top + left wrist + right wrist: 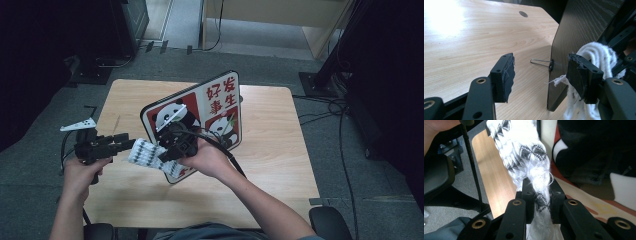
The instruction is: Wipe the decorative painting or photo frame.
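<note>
right tool (541,202) clamped tight on white cloth with black zigzag pattern (524,157), bunched into a rope between the pads; looks held that way to keep it taut and off the bench (270,150). left tool (541,75) wide open, nothing gripped, though cloth's fuzzy white end (596,57) drapes against the outside of one pad, so probably lined up for a regrip. cloth (145,152) hangs in the air between the two tools, just in front of the panda board (200,125), above the bench's near-left part. long axis roughly left-right across the bench, free end pointing toward left tool (122,141), other end pinned at right tool (172,147). board stands tilted on its lower edge, printed face toward the person; binder clip (542,63) on its dark back edge likely props it.
</note>
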